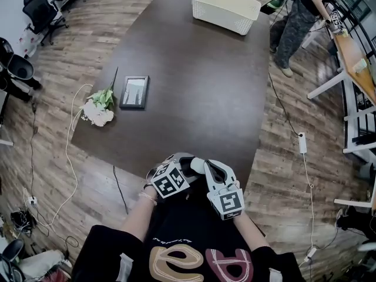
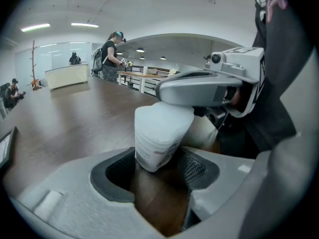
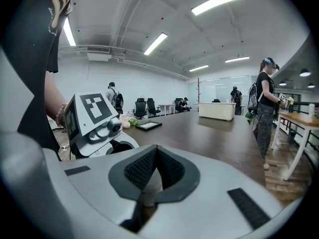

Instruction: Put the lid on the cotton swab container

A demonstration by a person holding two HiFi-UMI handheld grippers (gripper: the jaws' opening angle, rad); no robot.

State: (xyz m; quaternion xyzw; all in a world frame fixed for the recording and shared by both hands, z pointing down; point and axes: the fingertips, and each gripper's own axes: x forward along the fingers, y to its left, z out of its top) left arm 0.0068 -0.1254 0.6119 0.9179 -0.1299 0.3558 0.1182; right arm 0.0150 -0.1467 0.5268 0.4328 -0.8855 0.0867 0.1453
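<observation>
- Left gripper (image 2: 160, 169) is pinching the cotton swab container (image 2: 152, 156) over the table's (image 1: 194, 87) near edge.
- Right gripper (image 3: 151, 177) is clamping the white lid (image 2: 164, 119) atop it.

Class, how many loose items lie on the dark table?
3: a white lattice plastic basket at the far end, a dark rectangular picture frame near the left edge, white flowers beside it. A white plastic container is held in the left gripper; more may be hidden.

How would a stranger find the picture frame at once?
Look at the big dark table. Near its left edge lies a bunch of white flowers; the frame lies flat just right of them. It is the only dark, flat rectangle there.
</observation>
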